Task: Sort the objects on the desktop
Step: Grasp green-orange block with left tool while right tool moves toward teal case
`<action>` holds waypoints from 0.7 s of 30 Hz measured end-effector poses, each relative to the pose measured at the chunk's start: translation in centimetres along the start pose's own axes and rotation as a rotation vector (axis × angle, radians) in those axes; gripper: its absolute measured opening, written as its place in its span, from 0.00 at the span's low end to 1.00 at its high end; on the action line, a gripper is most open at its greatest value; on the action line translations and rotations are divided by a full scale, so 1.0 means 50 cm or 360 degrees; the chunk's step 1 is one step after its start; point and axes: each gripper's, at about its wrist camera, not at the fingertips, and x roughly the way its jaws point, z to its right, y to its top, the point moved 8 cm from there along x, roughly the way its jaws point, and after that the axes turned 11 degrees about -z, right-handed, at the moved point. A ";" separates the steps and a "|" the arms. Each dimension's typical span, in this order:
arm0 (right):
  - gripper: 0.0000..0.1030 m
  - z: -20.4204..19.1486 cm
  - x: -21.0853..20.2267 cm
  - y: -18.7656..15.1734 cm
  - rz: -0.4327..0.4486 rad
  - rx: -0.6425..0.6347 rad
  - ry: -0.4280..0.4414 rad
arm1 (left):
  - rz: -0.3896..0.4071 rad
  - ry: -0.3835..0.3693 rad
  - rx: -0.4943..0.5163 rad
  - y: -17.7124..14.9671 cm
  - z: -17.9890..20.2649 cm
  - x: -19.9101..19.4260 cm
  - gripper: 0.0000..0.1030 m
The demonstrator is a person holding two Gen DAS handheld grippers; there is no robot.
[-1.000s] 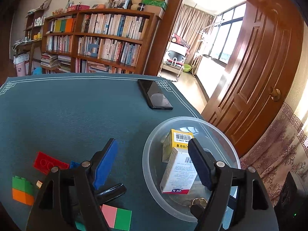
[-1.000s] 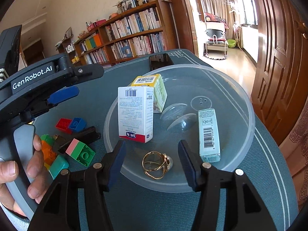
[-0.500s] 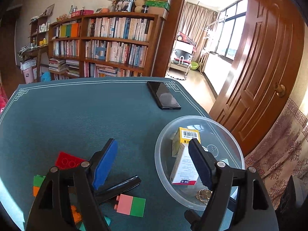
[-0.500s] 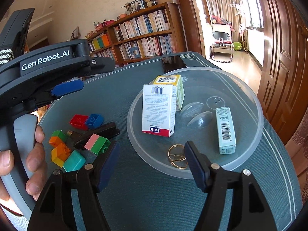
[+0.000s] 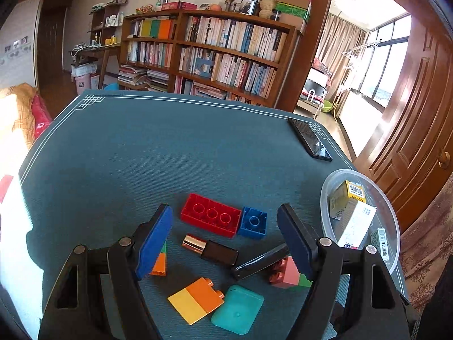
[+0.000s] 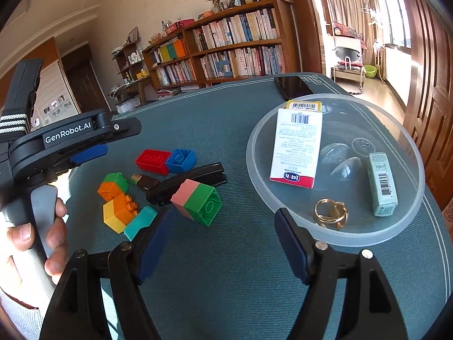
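Blocks lie in a bunch on the green table (image 5: 141,147). I count six: a red block (image 5: 211,214), a blue block (image 5: 253,222), an orange and green block (image 6: 113,186), a yellow and orange block (image 5: 196,299), a teal block (image 5: 237,309) and a pink and green block (image 6: 198,201). Two dark things lie among them: one lipstick (image 5: 211,249) and one black hair clip (image 6: 187,183). Beside the bunch sits one clear bowl (image 6: 402,228). It holds three boxes: a white box (image 6: 296,148), a yellow box (image 6: 304,104) behind it and a pale green box (image 6: 382,188). One gold ring (image 6: 329,214) is in it too. One black phone (image 5: 310,142) lies near the far edge. The left tool (image 5: 226,243) hangs over the blocks, wide apart and holding nothing. The right tool (image 6: 223,246) is wide apart too.
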 end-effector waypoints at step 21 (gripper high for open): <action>0.77 -0.025 0.036 -0.015 -0.0099 -0.0009 0.0033 | -0.0191 0.0132 -0.0136 -0.060 -0.125 0.077 0.77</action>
